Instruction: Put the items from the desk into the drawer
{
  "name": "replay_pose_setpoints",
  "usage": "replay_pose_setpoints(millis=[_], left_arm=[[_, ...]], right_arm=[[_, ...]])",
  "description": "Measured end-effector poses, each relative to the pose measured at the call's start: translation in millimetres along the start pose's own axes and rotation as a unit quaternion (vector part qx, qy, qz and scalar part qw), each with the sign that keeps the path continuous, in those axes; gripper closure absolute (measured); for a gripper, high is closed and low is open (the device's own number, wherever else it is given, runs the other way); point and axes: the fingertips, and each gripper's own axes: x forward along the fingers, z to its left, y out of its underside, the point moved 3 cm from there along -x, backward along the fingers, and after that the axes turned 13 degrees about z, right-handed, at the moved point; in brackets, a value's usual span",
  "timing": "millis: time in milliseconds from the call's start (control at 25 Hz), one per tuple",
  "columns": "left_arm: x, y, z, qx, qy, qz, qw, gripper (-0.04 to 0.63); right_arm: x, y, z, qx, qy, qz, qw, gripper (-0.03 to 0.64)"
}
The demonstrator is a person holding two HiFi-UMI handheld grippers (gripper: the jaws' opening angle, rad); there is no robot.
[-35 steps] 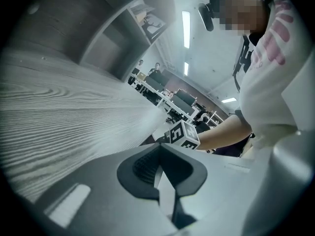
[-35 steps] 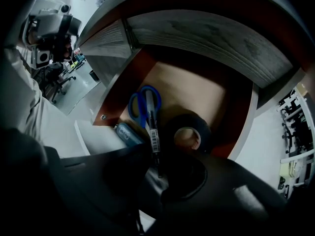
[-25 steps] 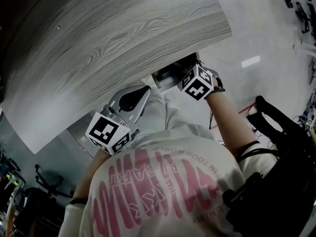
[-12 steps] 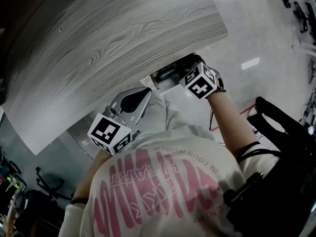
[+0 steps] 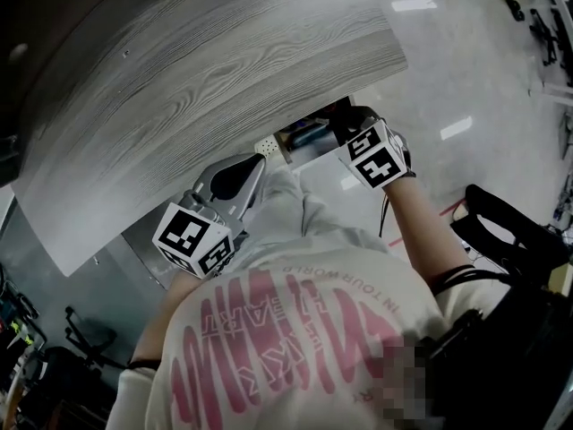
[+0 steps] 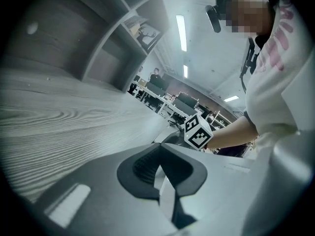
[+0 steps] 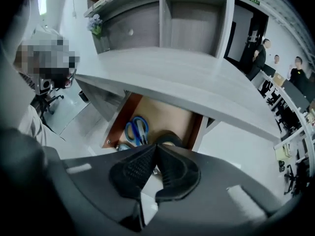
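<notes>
Head view: our left gripper (image 5: 258, 159) is pressed together and empty, with the bare tabletop (image 5: 197, 79) ahead of it. Our right gripper (image 7: 156, 149) has just closed on nothing. Below it the open drawer (image 7: 170, 113) holds blue scissors (image 7: 137, 130) and a black tape roll (image 7: 170, 137). We judge only shutting the drawer remains.

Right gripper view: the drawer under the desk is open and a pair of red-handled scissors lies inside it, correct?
Not quite. The scissors have blue handles, not red. The rest holds: the right gripper view shows the drawer under the desk open, with the scissors lying inside it.
</notes>
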Motion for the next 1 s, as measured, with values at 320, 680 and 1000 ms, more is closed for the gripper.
replay_pose_setpoints(millis=[320,680,1000], left_arm=[[-19,-29,-14,0.038,-0.026,-0.034,0.9984,0.575],[-53,-87,-50,0.083,-0.045,-0.095,0.9909,0.575],[-101,-124,-96,0.118,-0.06,-0.149,0.9799,0.575]], right_arm=[[-79,-25,-13,0.077,-0.005,-0.117,0.99,0.611],[-188,-49,-10,0.092,0.009,-0.266,0.959,0.611],[-294,-49,4,0.111,-0.009,-0.402,0.909,0.611]])
